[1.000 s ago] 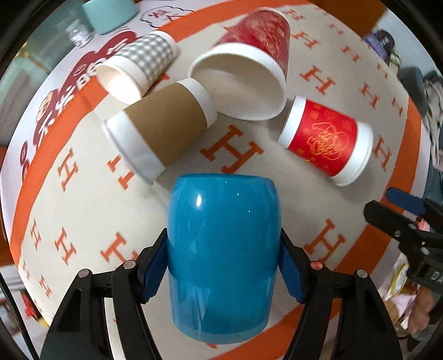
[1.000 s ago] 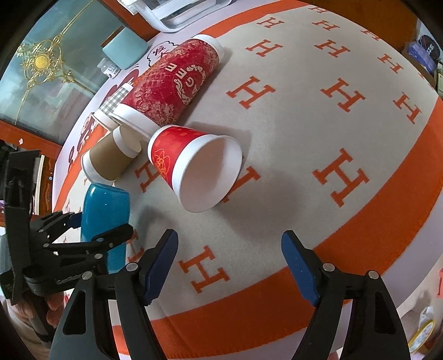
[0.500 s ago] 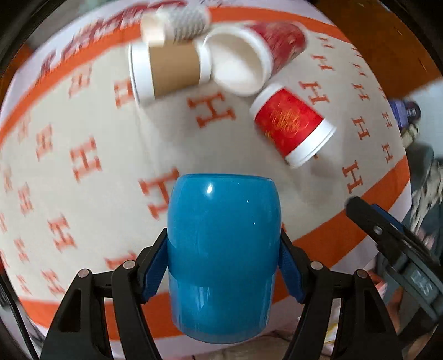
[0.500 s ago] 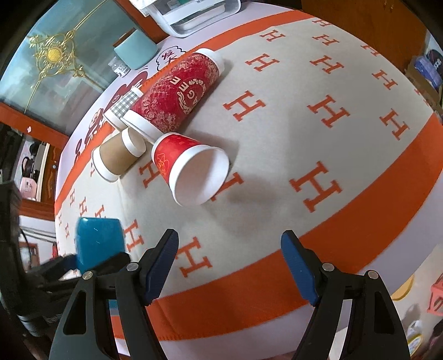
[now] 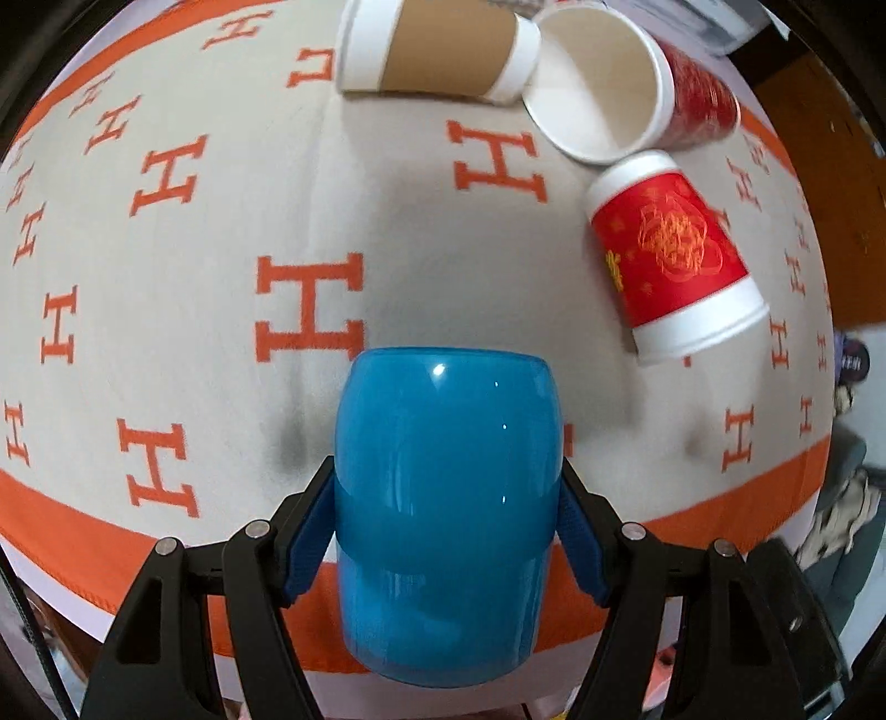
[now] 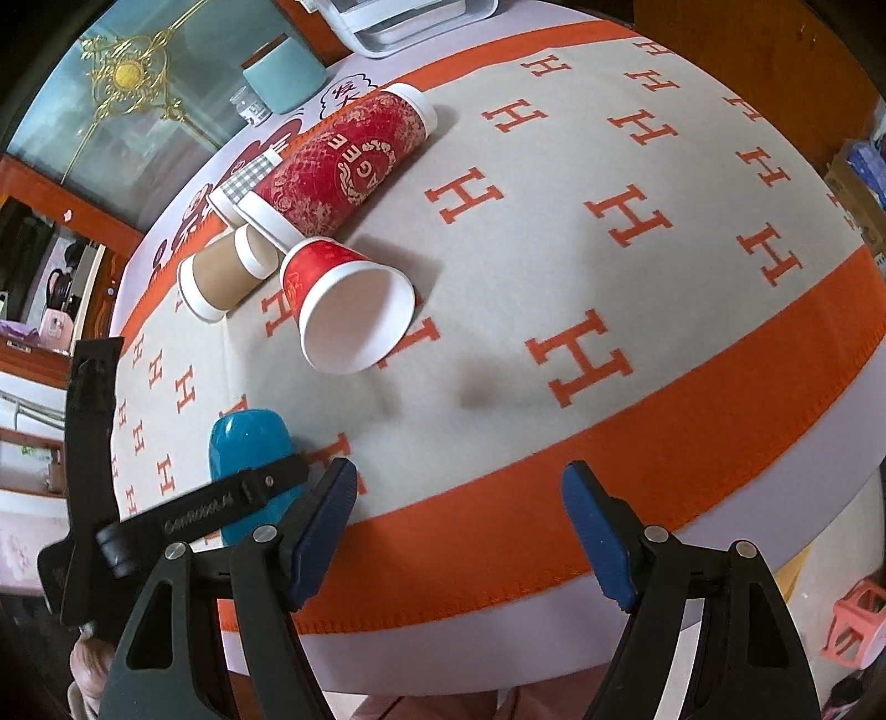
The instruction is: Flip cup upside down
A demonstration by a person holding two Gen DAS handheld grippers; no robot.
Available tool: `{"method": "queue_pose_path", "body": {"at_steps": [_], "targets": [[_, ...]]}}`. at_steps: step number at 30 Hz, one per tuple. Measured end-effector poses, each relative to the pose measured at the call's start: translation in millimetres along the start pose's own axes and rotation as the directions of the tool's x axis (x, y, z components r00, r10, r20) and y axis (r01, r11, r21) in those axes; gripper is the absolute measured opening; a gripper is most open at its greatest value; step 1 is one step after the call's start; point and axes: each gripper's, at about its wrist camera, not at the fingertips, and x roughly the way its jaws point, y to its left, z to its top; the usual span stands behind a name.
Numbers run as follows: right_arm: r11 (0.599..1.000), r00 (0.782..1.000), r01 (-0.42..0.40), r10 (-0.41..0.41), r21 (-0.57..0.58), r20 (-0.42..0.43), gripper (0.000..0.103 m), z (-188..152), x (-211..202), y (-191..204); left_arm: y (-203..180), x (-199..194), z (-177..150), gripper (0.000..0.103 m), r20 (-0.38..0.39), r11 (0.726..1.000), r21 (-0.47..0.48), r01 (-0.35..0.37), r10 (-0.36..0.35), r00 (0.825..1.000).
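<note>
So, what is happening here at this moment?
A person works with two handheld grippers over a table covered by an orange and beige cloth. The left gripper is clamped on a glossy blue cup and holds it above the near edge of the cloth. The right gripper is open and holds nothing. Four paper cups lie on their sides further back: a small red cup, a large dark red cup, a brown-sleeved cup and a checked cup.

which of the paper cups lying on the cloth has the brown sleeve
The brown-sleeved cup, white at both ends, lying beside the big dark red cup. The others are red or grey checked.
</note>
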Motion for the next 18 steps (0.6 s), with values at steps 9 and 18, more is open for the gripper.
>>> {"method": "queue_pose_path", "body": {"at_steps": [9, 18], "targets": [[0.999, 1.000, -0.012, 0.012, -0.031, -0.012, 0.078, -2, -1, -5, -1, -1, -9, 0.081, 0.021, 1.000, -0.027, 0.007, -0.006, 1.000], [0.998, 1.000, -0.024, 0.024, -0.059, -0.007, 0.078, -3, -6, -1, -2, -33, -14, 0.083, 0.055, 1.000, 0.023, -0.010, 0.009, 0.998]]}}
